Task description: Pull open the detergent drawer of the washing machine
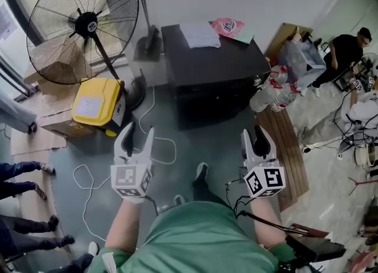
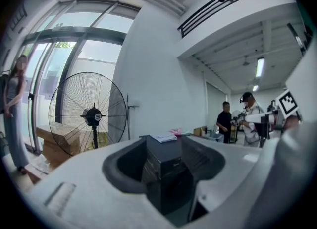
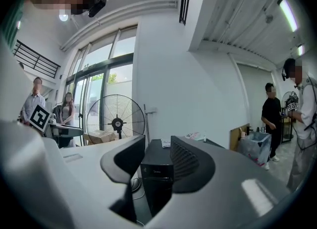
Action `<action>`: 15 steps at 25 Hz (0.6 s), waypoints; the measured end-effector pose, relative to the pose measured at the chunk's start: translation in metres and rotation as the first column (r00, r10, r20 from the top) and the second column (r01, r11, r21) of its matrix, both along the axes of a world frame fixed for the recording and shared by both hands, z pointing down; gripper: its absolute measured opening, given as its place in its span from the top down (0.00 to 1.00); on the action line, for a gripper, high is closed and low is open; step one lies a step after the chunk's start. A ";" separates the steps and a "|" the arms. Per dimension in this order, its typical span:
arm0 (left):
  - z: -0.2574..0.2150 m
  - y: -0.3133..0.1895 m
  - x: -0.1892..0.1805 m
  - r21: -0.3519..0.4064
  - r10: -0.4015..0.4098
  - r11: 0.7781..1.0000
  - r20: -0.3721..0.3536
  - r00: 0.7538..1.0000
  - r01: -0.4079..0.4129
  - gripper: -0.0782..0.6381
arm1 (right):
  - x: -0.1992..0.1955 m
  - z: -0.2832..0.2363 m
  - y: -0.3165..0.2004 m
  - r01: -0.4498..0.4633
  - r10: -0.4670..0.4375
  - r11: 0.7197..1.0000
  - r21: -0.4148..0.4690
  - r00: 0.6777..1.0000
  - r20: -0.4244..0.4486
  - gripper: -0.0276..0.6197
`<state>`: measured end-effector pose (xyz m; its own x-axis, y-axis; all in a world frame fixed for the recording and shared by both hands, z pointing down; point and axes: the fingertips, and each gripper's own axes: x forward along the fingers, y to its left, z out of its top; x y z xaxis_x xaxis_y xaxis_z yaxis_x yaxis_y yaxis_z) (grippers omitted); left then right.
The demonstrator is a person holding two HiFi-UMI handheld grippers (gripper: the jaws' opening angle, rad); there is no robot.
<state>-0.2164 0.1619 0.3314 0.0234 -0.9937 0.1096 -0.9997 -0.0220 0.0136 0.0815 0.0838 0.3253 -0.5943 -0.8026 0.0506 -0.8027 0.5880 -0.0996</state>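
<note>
The washing machine (image 1: 215, 71) is a black box against the white wall, straight ahead of me on the grey floor. Both gripper views show its dark front (image 2: 166, 176) (image 3: 157, 178) between their jaws, some way off; I cannot pick out the drawer on it. A white sheet (image 1: 199, 34) and a pink packet (image 1: 228, 26) lie on its top. My left gripper (image 1: 139, 133) (image 2: 166, 161) is held out short of the machine, jaws wide open and empty. My right gripper (image 1: 256, 136) (image 3: 157, 161) is level with it, jaws apart by a narrower gap, nothing between them.
A large pedestal fan (image 1: 82, 23) stands at the left, with a yellow box (image 1: 97, 103) on cardboard beside it. White cables (image 1: 155, 142) trail over the floor. Wrapped water bottles (image 1: 273, 91) and a wooden board (image 1: 289, 148) lie to the right. People stand at both sides.
</note>
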 end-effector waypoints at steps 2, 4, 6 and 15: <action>0.003 -0.023 0.001 -0.015 -0.009 1.000 0.012 1.000 0.009 0.58 | -0.001 0.005 -0.029 0.009 -0.009 1.000 -0.013 1.000 0.017 0.73; 0.004 -0.051 0.003 -0.030 -0.018 0.999 0.014 1.000 0.019 0.58 | -0.003 0.008 -0.062 0.026 -0.025 0.999 -0.023 0.999 0.033 0.74; 0.003 -0.081 0.005 -0.039 -0.027 0.999 0.015 1.000 0.028 0.58 | -0.006 0.010 -0.095 0.050 -0.049 0.998 -0.031 0.998 0.046 0.74; 0.014 -0.181 0.023 -0.083 -0.067 0.994 0.017 0.998 0.068 0.58 | -0.023 0.042 -0.199 0.182 -0.168 0.975 -0.126 0.980 0.111 0.73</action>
<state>-0.1937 -0.0194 0.3450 -0.0457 -0.9804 0.1919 -0.9989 0.0462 -0.0016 0.0583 -0.1151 0.3675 -0.7323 -0.6756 0.0851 -0.6707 0.6941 -0.2614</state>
